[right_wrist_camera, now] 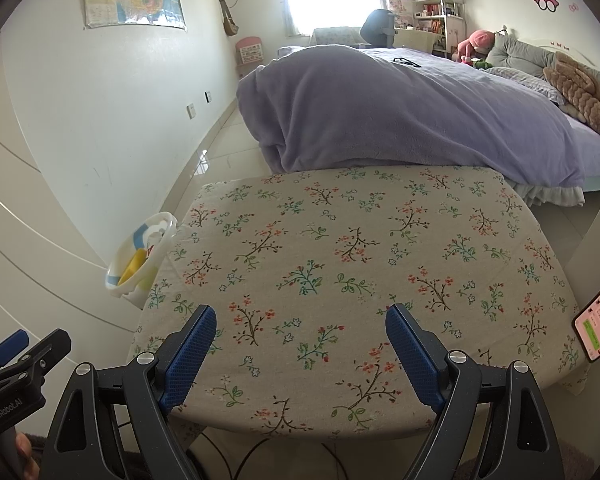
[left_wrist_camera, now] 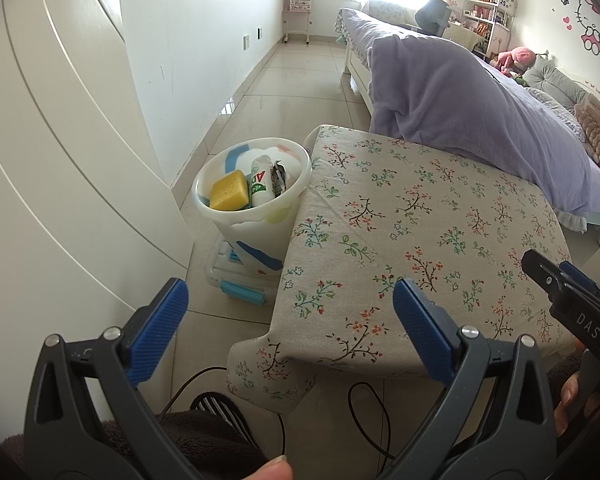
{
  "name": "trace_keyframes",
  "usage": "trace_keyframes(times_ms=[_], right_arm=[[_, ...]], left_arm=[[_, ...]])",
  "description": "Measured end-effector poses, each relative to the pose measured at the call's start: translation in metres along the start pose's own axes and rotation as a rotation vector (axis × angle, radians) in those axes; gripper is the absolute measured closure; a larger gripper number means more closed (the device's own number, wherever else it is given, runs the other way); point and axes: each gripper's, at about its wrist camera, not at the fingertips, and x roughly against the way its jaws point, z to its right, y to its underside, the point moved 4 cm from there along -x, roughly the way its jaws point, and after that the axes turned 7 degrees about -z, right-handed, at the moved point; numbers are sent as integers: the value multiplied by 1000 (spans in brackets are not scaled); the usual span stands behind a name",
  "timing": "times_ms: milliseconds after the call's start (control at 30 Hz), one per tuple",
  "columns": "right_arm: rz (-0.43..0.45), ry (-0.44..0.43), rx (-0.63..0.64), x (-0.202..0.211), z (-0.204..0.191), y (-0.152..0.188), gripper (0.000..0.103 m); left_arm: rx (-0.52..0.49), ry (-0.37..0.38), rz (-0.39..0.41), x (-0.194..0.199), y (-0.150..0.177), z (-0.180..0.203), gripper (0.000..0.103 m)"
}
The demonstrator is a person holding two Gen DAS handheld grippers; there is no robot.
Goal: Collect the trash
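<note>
1. Both pairs of fingers stand wide open and hold nothing: the left gripper (left_wrist_camera: 290, 332) at the bottom of the left wrist view, the right gripper (right_wrist_camera: 300, 356) at the bottom of the right wrist view.
2. On the counter (right_wrist_camera: 340, 240), under its flowered cloth, I see no trash between or near the fingers.
3. The trash lies in the white bin (left_wrist_camera: 256, 216) at centre left of the left wrist view: a yellow sponge (left_wrist_camera: 229, 190), a white bottle (left_wrist_camera: 262, 180) and a crumpled wrapper (left_wrist_camera: 279, 176).
4. This bin stands on the floor, touching the left edge of the counter, beyond the left fingers.
5. I judge the collecting nearly finished; a good next step is to check the counter once more.
</note>
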Motion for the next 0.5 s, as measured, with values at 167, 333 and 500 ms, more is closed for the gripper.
trace_keyframes(times_ms=[167, 333, 500], right_arm=[[1, 1, 0, 0, 0, 0, 15], [1, 0, 1, 0, 0, 0, 15], [2, 0, 1, 0, 0, -1, 15]], left_arm=[[0, 0, 1, 0, 0, 0, 1], [1, -2, 0, 0, -1, -1, 1], [7, -3, -1, 0, -1, -1, 1]])
